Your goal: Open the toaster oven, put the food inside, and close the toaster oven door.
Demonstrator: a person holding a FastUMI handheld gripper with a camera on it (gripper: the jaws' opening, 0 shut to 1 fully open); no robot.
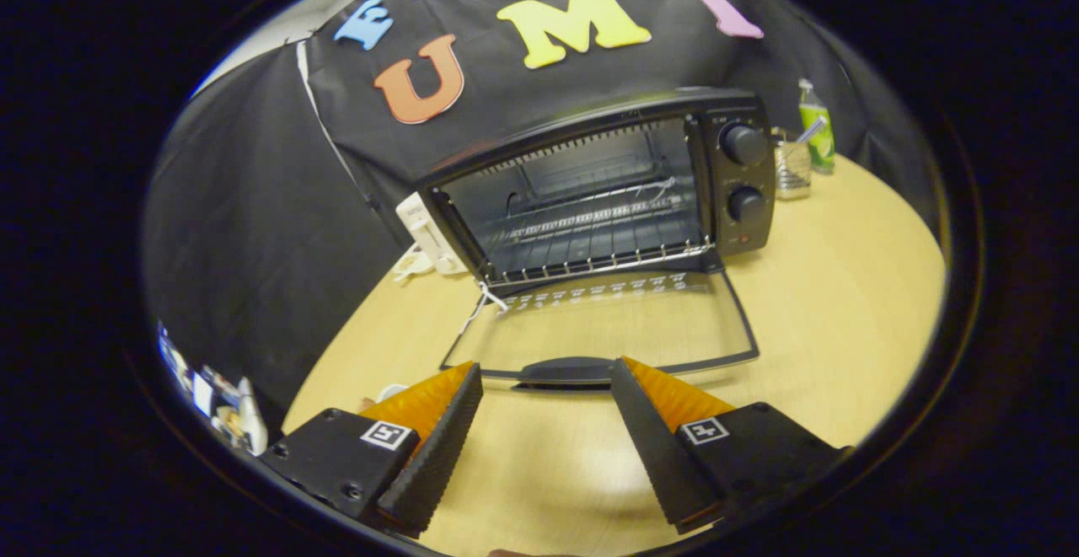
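Note:
A black toaster oven (pixel 742 110) stands on the wooden table (pixel 843 304) beyond my fingers, with two knobs (pixel 745 144) on its right panel. Its glass door (pixel 607 325) is swung fully down and lies flat toward me. The door's dark handle (pixel 560 369) sits just ahead of my fingertips. Inside, a wire rack (pixel 590 228) shows with nothing on it. My gripper (pixel 546 376) is open, its two orange-and-black fingers (pixel 438 431) spread wide with only bare table between them. I see no food among these things.
A white appliance (pixel 430 232) and a white cord lie left of the oven against the black cloth wall. A green bottle (pixel 816 127) and a metal cup (pixel 792 169) stand behind the oven's right side. A small whitish object (pixel 389 391) peeks out beside my left finger.

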